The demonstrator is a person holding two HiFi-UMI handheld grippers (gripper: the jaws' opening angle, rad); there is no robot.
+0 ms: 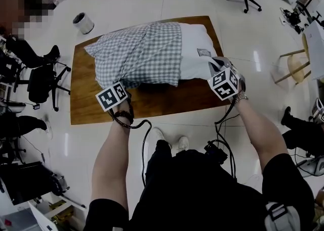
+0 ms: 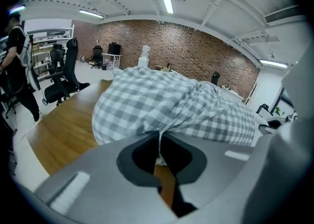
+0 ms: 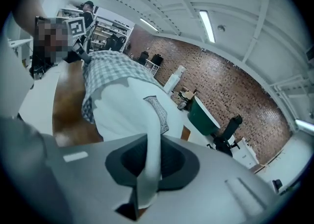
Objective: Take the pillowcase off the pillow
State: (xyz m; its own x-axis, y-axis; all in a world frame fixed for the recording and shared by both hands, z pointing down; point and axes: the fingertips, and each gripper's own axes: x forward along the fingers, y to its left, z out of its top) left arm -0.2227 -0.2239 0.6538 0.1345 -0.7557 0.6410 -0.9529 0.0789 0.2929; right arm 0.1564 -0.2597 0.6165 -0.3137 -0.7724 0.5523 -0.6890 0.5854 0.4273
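On the table (image 1: pixel 152 104), the left tool (image 2: pixel 159 139) is clamping the pillowcase (image 1: pixel 139 53); the right tool (image 3: pixel 147 169) is pinching the pillow (image 1: pixel 195 48).

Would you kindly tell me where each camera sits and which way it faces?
Left gripper view: rides on the left tongs, facing along them over the checked pillowcase they pinch; only its tongs show.
Right gripper view: rides on the right tongs, facing along the white pillow they pinch; its tongs show.
Head view: on the person's head, facing steeply down at the table; forearms, legs and both tongs show.
Shared: all show the pillowcase.
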